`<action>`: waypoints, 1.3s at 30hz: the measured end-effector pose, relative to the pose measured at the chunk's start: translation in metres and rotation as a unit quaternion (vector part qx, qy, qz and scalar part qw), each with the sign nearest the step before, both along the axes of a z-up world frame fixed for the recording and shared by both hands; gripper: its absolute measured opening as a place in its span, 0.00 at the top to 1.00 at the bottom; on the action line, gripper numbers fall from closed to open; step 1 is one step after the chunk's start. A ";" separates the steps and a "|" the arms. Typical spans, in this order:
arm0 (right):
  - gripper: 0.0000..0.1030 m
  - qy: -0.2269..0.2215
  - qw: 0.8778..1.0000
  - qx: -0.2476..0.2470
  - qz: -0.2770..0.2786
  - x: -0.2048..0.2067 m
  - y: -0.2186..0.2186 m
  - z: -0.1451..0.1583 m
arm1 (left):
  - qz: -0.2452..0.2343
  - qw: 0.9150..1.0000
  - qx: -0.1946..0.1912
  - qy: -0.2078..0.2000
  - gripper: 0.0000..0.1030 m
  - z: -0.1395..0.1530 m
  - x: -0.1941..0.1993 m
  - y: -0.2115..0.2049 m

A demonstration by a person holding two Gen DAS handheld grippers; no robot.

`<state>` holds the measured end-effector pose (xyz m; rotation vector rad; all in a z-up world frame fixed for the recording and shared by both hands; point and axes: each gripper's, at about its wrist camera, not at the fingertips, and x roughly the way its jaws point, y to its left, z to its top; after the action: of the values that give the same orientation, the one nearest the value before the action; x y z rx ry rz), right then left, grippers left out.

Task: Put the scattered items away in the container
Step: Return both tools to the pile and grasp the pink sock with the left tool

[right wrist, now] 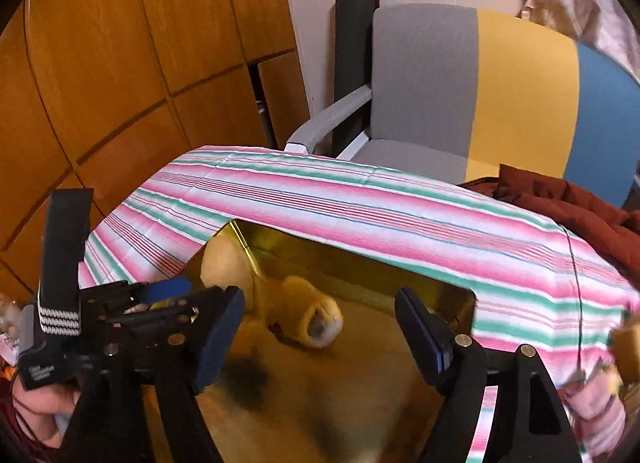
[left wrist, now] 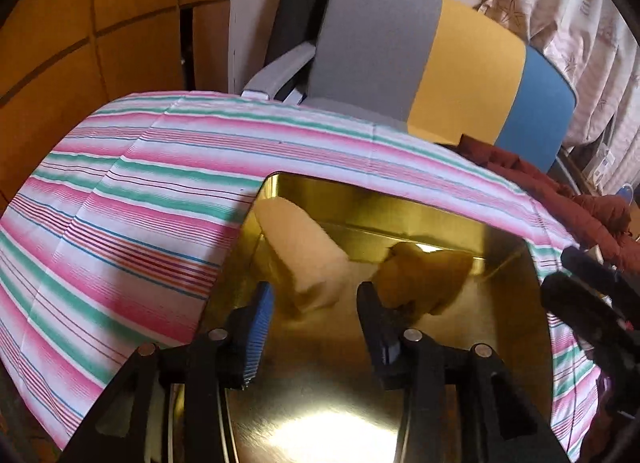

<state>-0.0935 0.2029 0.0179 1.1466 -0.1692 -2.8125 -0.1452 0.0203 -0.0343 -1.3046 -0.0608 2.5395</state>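
Note:
A gold metal tin (left wrist: 400, 219) (right wrist: 360, 267) stands open on the striped tablecloth (left wrist: 132, 199). A cream soft item (left wrist: 300, 251) (right wrist: 228, 263) leans in the tin's far left corner. Beside it lies a blurred brown-yellow rolled bundle (left wrist: 424, 279) (right wrist: 316, 319). My left gripper (left wrist: 316, 315) hangs over the tin's near left part, open, its blue pads clear of both items. My right gripper (right wrist: 320, 327) is open wide above the roll and touches nothing. The left gripper (right wrist: 164, 291) also shows at the left of the right wrist view, with a hand (right wrist: 40, 399) on it. The right gripper (left wrist: 592, 303) shows at the right edge of the left wrist view.
A chair (left wrist: 420, 63) (right wrist: 480, 83) with grey, yellow and blue panels stands behind the table. A dark red jacket (left wrist: 560, 199) (right wrist: 580, 207) lies at the far right edge. Wood panelling (right wrist: 120, 63) fills the left. A tan object (right wrist: 628, 347) sits at the right edge.

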 end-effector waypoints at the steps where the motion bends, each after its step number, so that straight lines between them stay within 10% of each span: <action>1: 0.24 0.002 1.000 -0.001 -0.003 0.007 0.002 0.000 | -0.001 1.000 0.003 0.005 0.58 0.002 0.003 0.002; 10: 0.24 0.005 0.999 0.027 -0.020 0.073 0.033 -0.002 | -0.073 0.995 0.030 0.056 0.58 0.030 0.066 0.051; 26: 0.24 -0.017 0.987 0.044 -0.155 0.180 0.169 -0.016 | -0.223 0.973 0.049 0.033 0.57 0.034 0.146 0.174; 34: 0.21 0.008 0.950 0.074 -0.304 0.216 0.285 0.003 | -0.259 0.965 0.040 0.015 0.57 0.024 0.168 0.214; 39: 0.19 -0.001 0.928 0.011 -0.371 0.235 0.343 -0.015 | -0.276 0.960 0.043 -0.004 0.57 0.016 0.171 0.241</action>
<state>0.1415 0.5464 0.0034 1.3002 -0.7134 -3.4477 0.0259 0.2613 -0.0185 -1.1075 0.1667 2.0323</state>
